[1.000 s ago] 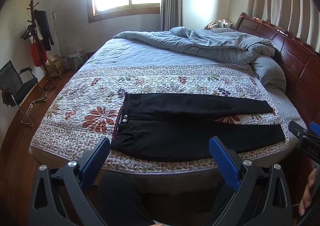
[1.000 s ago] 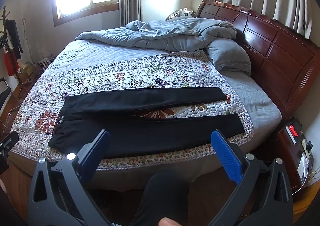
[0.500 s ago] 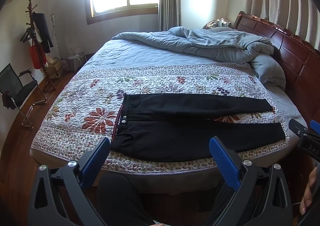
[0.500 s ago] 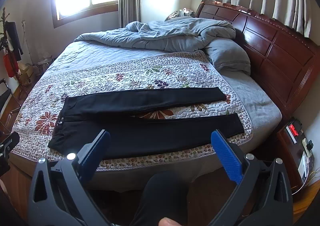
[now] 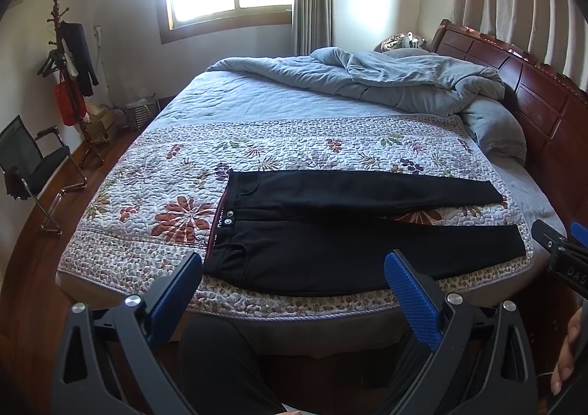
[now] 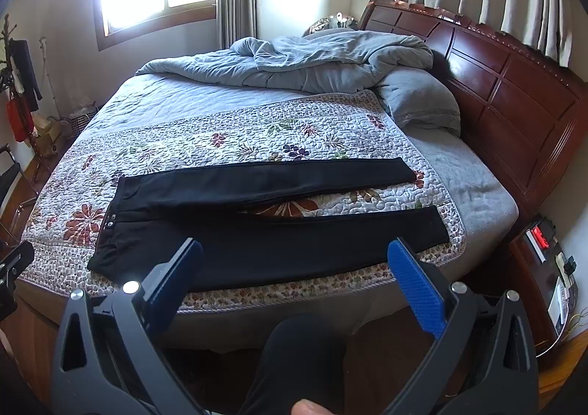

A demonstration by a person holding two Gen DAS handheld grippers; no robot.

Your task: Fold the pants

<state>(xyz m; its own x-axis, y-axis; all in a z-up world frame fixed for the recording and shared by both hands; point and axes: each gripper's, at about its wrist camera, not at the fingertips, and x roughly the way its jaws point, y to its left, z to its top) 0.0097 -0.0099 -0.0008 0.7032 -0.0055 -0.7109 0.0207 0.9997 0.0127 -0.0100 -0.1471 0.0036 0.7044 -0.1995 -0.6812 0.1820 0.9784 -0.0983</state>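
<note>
Leftmost, a chair (image 5: 33, 161) and coat rack (image 5: 70, 73) stood by the wall. Black pants (image 5: 349, 231) lay flat on the flowered quilt (image 5: 165, 172) near the bed's front edge, waistband to the left, both legs stretched right and slightly apart. Left gripper (image 5: 294, 286) hung short of the bed, spread wide, holding nothing. Right gripper (image 6: 294, 275) likewise wide and empty, off the cloth. Rumpled gray blanket (image 6: 312, 62) lay behind, wooden headboard (image 6: 514, 84) at right.
</note>
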